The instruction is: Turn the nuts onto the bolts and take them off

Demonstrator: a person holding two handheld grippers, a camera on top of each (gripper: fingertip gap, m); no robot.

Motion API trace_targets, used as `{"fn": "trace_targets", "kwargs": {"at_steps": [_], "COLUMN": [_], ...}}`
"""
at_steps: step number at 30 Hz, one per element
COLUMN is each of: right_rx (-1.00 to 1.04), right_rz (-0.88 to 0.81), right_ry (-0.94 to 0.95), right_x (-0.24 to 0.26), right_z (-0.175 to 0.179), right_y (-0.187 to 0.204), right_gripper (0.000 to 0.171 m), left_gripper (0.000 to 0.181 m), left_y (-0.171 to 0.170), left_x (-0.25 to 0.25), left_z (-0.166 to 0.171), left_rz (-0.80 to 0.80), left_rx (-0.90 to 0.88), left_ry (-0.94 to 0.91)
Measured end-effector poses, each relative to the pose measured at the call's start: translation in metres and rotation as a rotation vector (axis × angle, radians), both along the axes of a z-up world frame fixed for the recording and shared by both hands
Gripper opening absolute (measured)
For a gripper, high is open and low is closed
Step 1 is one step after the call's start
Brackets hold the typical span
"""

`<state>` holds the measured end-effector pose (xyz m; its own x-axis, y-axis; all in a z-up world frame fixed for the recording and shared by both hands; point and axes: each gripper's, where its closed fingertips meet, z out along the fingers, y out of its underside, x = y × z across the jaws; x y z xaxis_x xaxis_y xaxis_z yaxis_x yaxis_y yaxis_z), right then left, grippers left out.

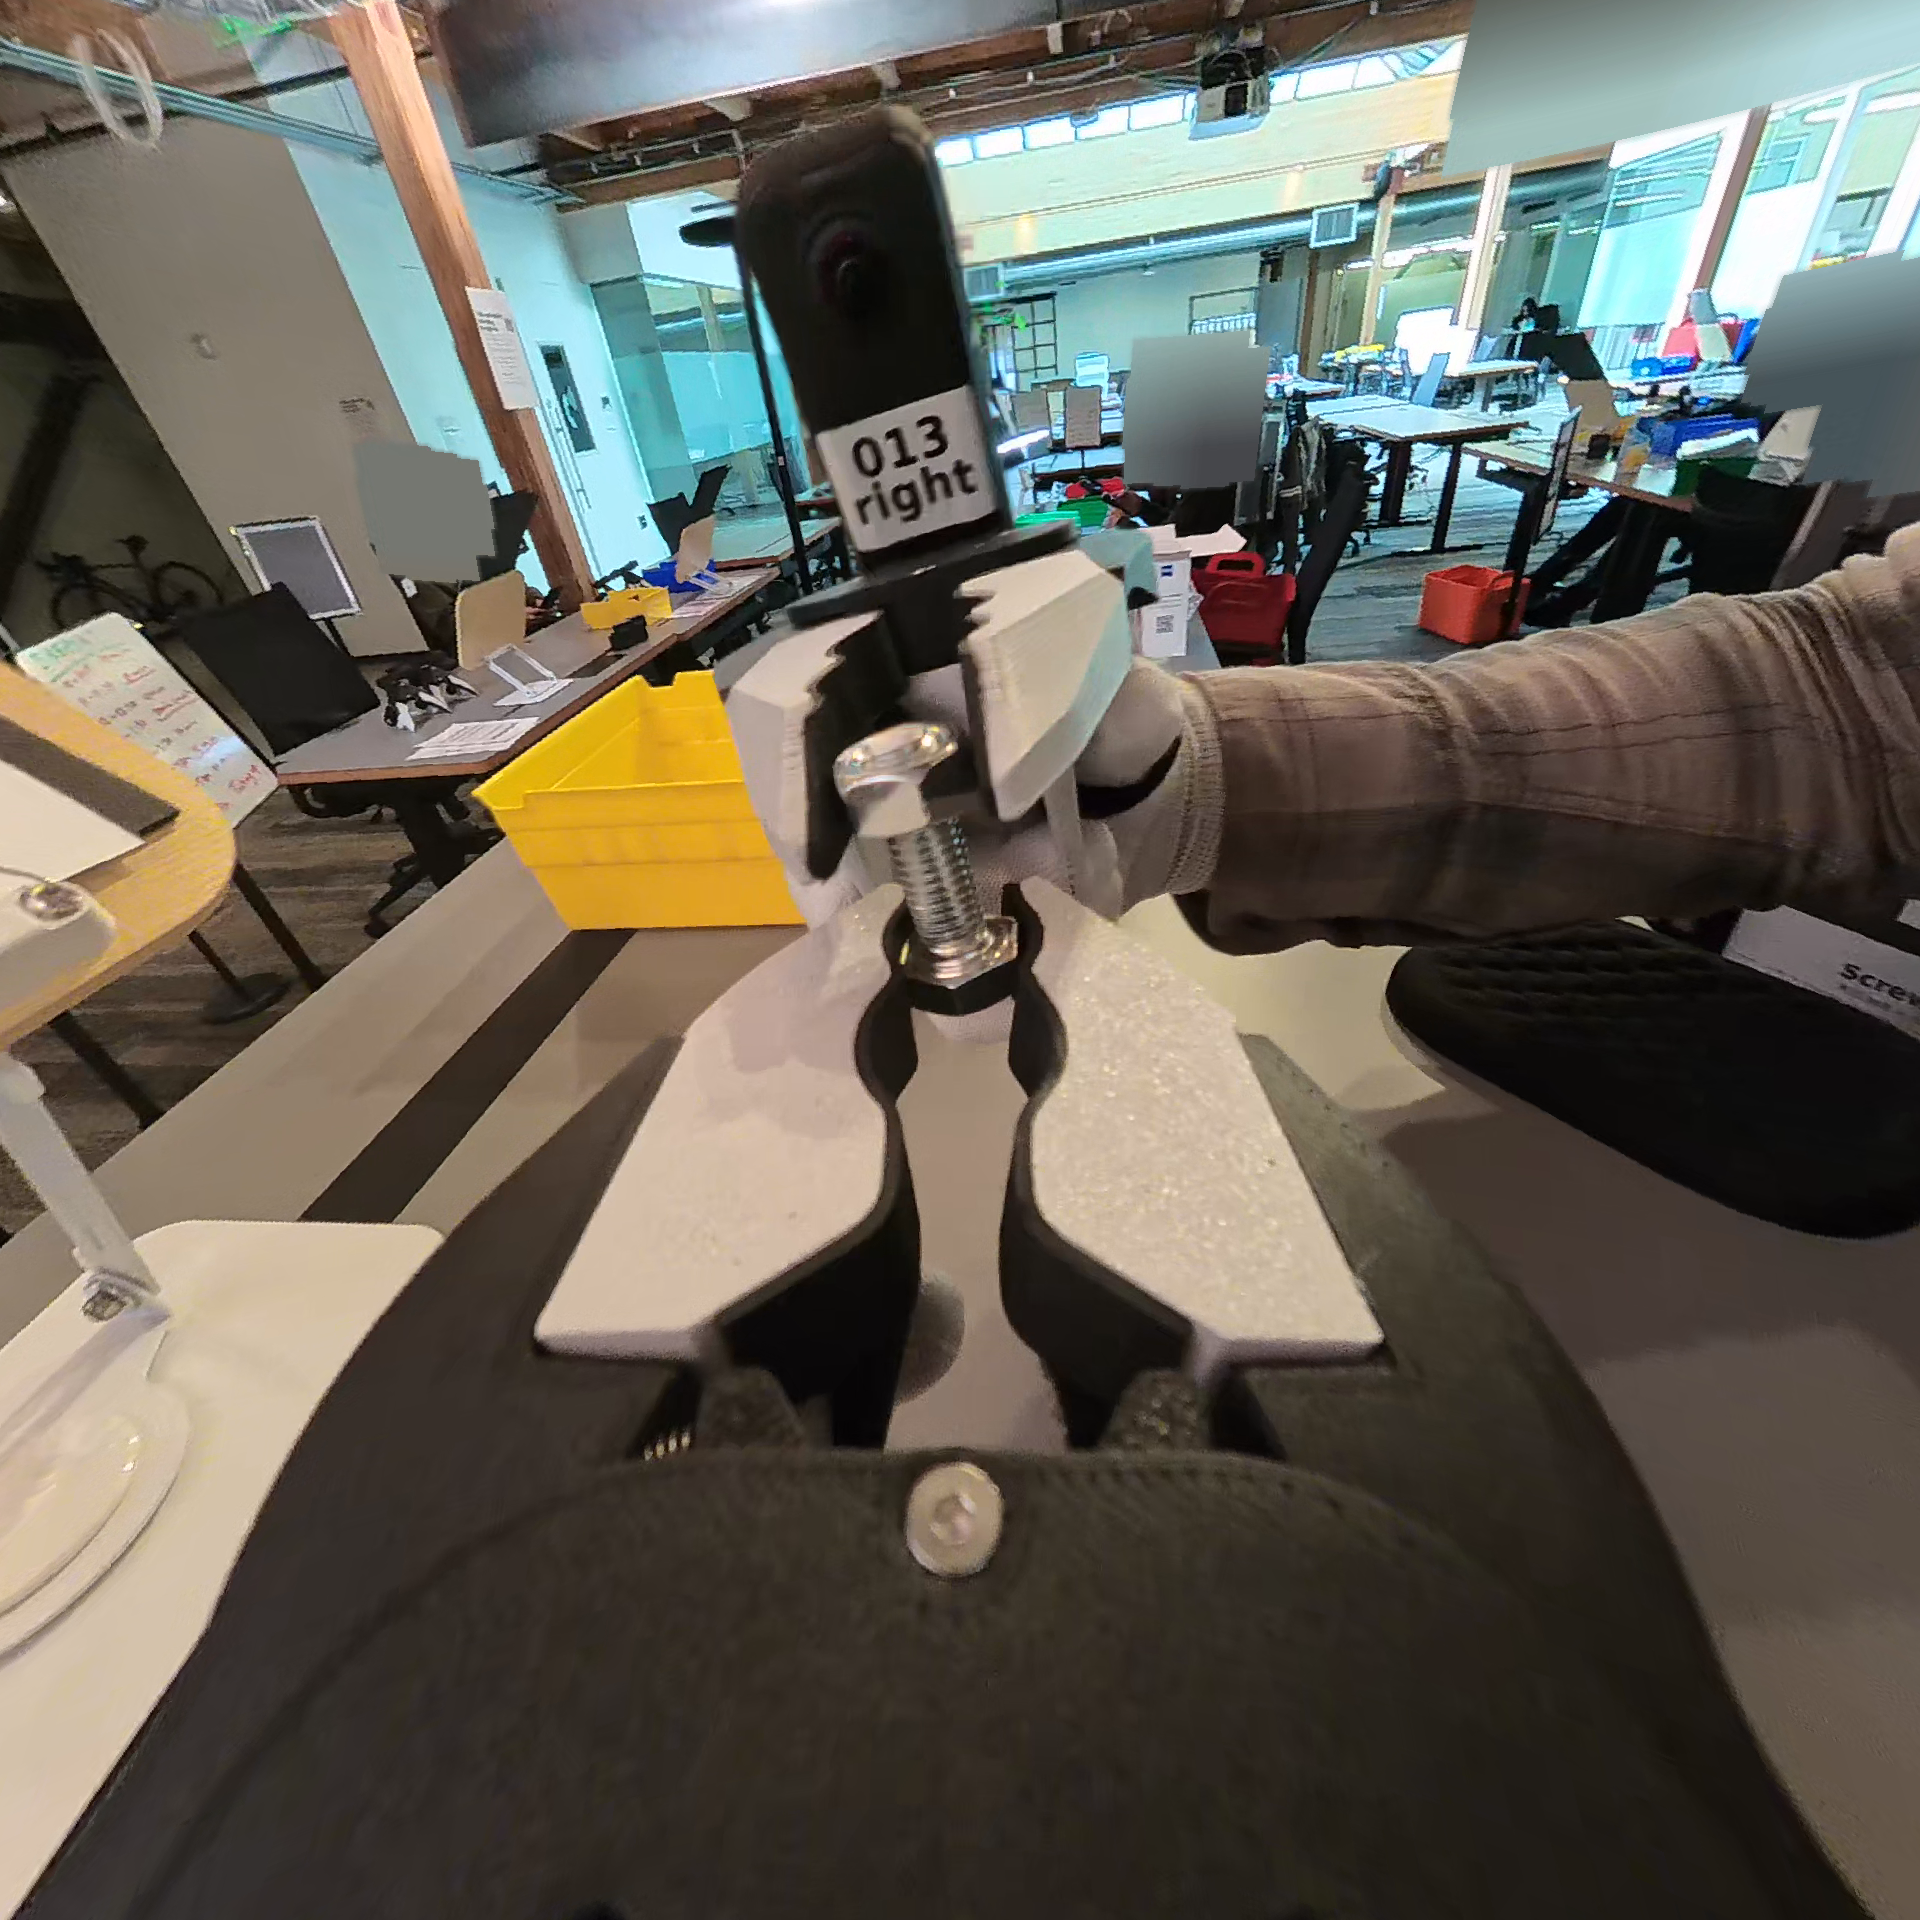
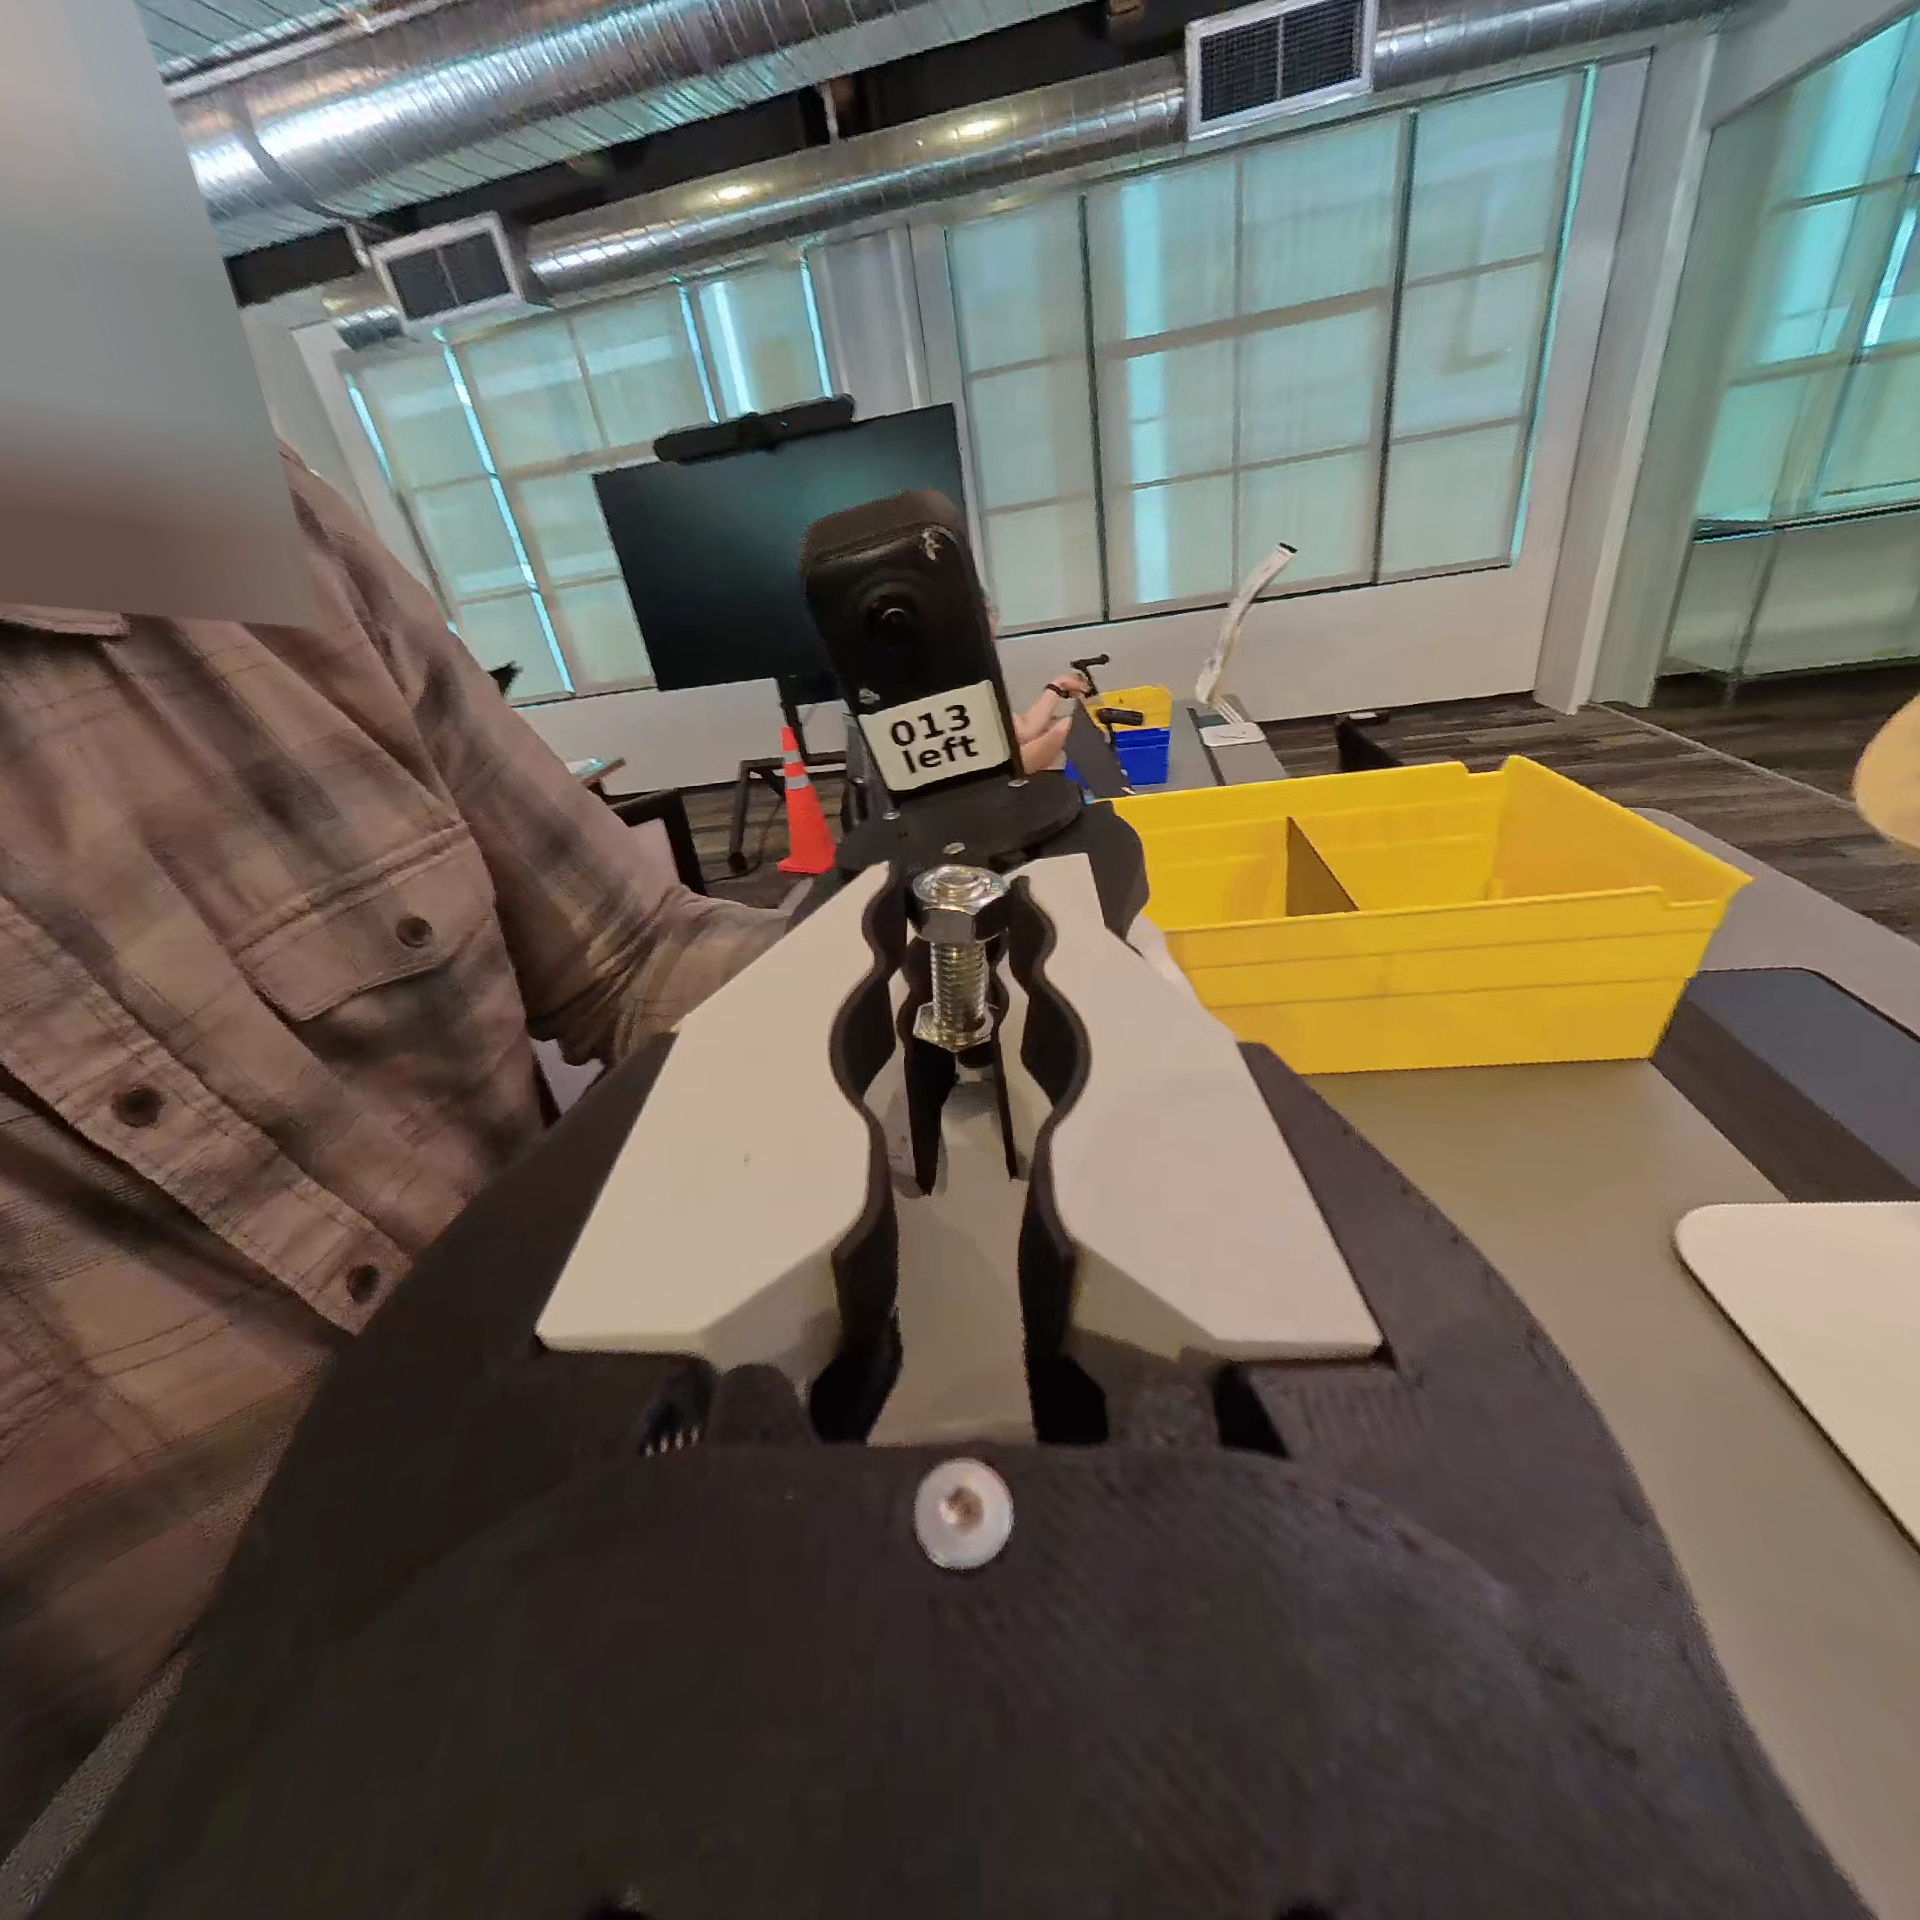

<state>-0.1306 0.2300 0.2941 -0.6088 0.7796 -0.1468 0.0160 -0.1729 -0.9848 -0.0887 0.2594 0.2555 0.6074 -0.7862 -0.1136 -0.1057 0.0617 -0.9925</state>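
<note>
A silver bolt [image 1: 930,868] with a hex head is held upright in the air between my two grippers, which face each other above the grey table [image 1: 1714,1455]. My left gripper [image 1: 956,966] is shut on the hex nut [image 1: 964,948], which sits on the lower end of the bolt's thread. My right gripper [image 2: 956,914] is shut on the bolt's head [image 2: 956,899]. In the right wrist view the nut [image 2: 951,1029] sits low on the thread, pinched by the left gripper's black fingertips [image 2: 925,1122]. A gloved hand [image 1: 1143,800] holds the right gripper.
A yellow divided bin [image 2: 1403,935] stands on the table just behind the grippers; it also shows in the left wrist view [image 1: 644,821]. A white lamp base [image 1: 62,1455] is at the left edge. A black mesh chair part [image 1: 1662,1070] lies right. A white pad [image 2: 1818,1340] lies near.
</note>
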Motion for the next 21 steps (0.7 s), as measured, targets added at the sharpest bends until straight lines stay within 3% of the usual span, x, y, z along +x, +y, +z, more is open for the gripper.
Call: {"fn": "trace_targets", "kwargs": {"at_steps": [5, 14, 17, 21], "right_rx": [0.033, 0.165, 0.205, 0.178], "right_rz": [-0.211, -0.976, -1.063, -1.003], "right_ry": [-0.005, 0.028, 0.026, 0.028], "right_x": [-0.015, -0.023, -0.022, -0.021], "right_z": [-0.001, 0.000, 0.001, 0.008], "right_y": [0.016, 0.037, 0.037, 0.032], "right_gripper": [0.017, 0.017, 0.017, 0.021], "left_gripper": [0.014, 0.014, 0.014, 0.014], "left_y": [0.016, 0.033, 0.033, 0.027], "left_x": [-0.015, -0.029, -0.030, -0.025], "left_z": [0.001, 0.001, 0.002, 0.008], "left_rz": [0.119, 0.321, 0.343, 0.291], "left_rx": [-0.006, 0.020, 0.031, 0.022], "left_ry": [-0.025, 0.003, 0.030, -0.004]}}
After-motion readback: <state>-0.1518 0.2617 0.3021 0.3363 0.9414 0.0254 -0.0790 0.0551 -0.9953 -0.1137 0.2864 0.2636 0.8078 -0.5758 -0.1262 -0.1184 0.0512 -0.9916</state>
